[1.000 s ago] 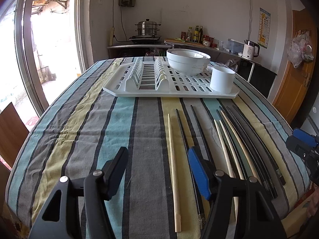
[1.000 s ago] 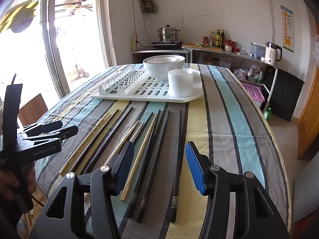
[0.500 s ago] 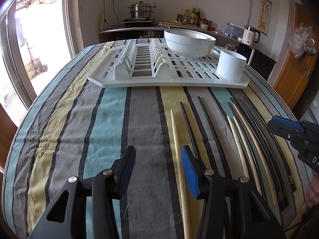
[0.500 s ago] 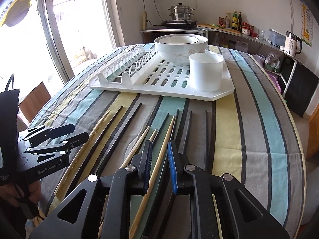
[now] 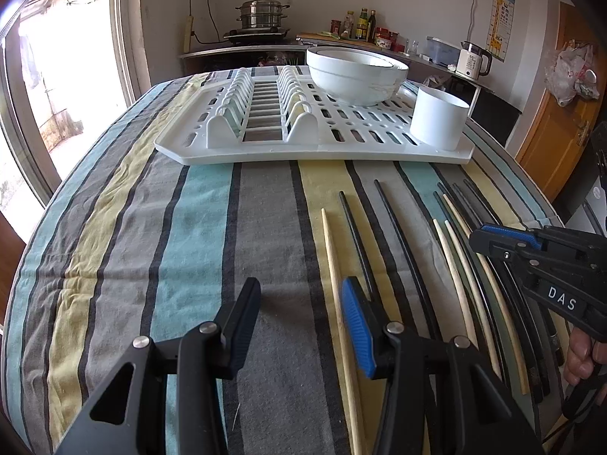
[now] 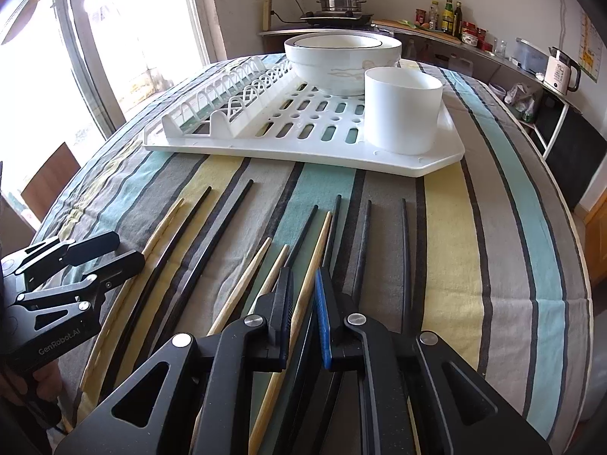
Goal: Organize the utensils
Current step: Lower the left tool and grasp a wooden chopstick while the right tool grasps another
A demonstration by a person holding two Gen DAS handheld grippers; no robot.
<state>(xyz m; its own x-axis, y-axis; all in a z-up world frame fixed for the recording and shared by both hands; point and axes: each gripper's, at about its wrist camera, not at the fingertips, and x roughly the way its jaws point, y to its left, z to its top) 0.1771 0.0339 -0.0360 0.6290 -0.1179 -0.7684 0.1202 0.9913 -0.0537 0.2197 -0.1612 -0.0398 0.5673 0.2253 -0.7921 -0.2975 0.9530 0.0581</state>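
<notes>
Several wooden and black chopsticks lie in a row on the striped tablecloth. My right gripper (image 6: 303,284) is low over them, its jaws closed to a narrow gap around one wooden chopstick (image 6: 316,250). My left gripper (image 5: 299,303) is open and empty above the cloth, just left of the leftmost wooden chopstick (image 5: 332,261). A white cylindrical cup (image 6: 402,110) stands at the near right corner of the white dish rack (image 6: 417,163). The right gripper also shows in the left wrist view (image 5: 489,239).
Stacked white bowls (image 6: 341,57) sit on the rack behind the cup. The rack's plate slots (image 5: 265,106) are on its left side. The table edge (image 6: 580,265) curves away on the right. A counter with a pot (image 5: 261,11) and a kettle stands behind.
Both grippers moved forward and lower toward the chopsticks. My right gripper's jaws closed from wide open to a narrow gap around a wooden chopstick. The left gripper stays open.
</notes>
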